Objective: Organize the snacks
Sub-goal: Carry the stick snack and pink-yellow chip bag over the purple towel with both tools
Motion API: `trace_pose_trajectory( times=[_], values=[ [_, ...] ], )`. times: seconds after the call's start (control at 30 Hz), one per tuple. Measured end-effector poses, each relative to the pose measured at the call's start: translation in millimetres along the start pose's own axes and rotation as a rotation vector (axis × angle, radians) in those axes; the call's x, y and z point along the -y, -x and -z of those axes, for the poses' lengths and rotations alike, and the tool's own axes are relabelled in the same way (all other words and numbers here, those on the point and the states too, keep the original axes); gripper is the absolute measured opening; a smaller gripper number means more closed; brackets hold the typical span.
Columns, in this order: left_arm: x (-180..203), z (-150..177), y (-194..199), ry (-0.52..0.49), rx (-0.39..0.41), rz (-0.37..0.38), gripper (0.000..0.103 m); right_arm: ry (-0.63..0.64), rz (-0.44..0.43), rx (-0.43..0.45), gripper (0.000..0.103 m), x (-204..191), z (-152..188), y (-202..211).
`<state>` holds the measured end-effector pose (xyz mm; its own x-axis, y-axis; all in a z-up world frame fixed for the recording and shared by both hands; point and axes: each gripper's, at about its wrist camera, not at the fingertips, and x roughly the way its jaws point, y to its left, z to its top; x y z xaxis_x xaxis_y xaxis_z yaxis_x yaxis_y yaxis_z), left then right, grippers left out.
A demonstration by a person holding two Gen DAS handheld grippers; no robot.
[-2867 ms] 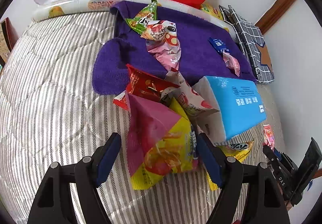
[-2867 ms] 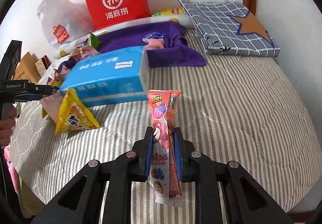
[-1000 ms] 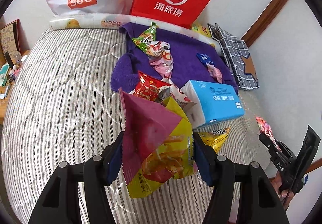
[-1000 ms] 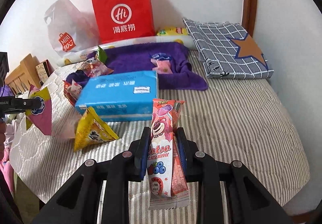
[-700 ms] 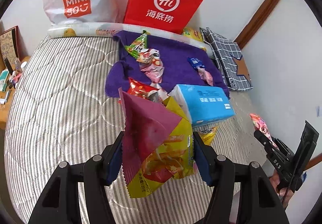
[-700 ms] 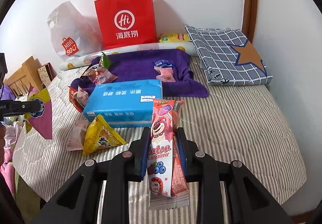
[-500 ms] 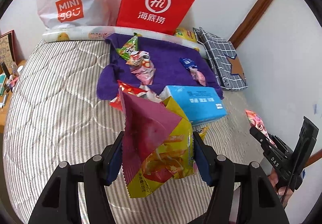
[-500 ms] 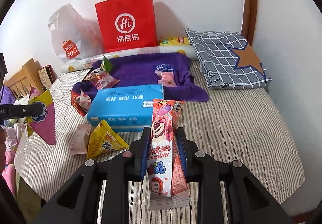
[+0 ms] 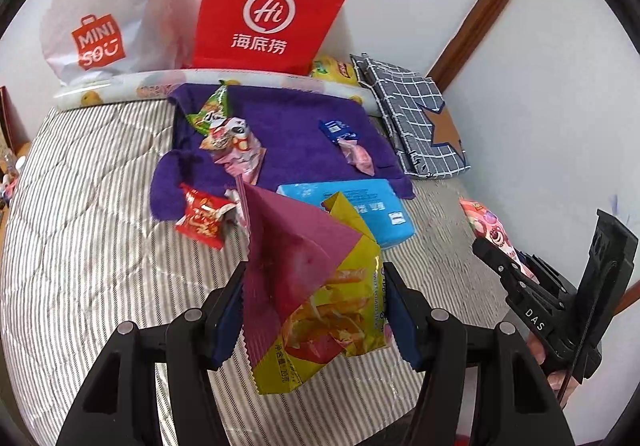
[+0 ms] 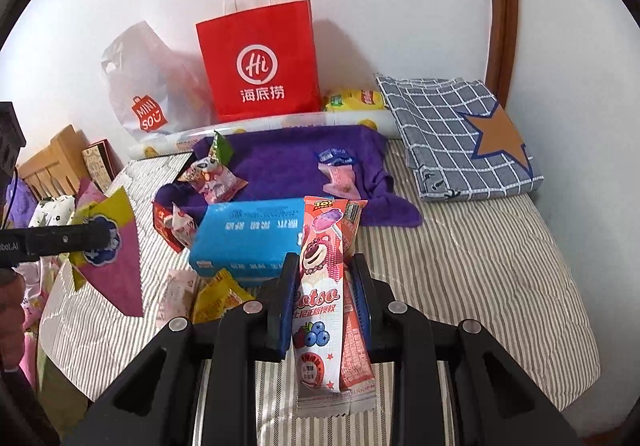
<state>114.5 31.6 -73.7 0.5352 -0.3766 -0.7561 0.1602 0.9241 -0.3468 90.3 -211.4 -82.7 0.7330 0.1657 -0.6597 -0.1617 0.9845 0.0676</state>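
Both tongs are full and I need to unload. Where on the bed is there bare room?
Bare striped mattress lies right of the blue tissue pack, below the grid cushion, and left of the purple towel. Crowded: the towel and the strip around the red snack packet.

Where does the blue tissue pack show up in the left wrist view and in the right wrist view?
Left wrist view: blue tissue pack sits right of centre, partly behind the held chip bag.
Right wrist view: it lies centre-left, behind the pink wafer packet.
Shared landmark: red paper bag against the wall.
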Motion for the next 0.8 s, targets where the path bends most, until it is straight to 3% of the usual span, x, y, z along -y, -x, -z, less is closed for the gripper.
trace_pose_trajectory(
  times=[0.43,0.8],
  values=[
    [15,-30,-17,-0.016,-0.001,0.023,0.061,0.001,-0.009,0.007,0.026,-1,-33,-15],
    [7,-75,-37,-0.016,0.005,0.006,0.061,0.006,-0.031,0.012,0.026,0,-74,-51]
  ],
)
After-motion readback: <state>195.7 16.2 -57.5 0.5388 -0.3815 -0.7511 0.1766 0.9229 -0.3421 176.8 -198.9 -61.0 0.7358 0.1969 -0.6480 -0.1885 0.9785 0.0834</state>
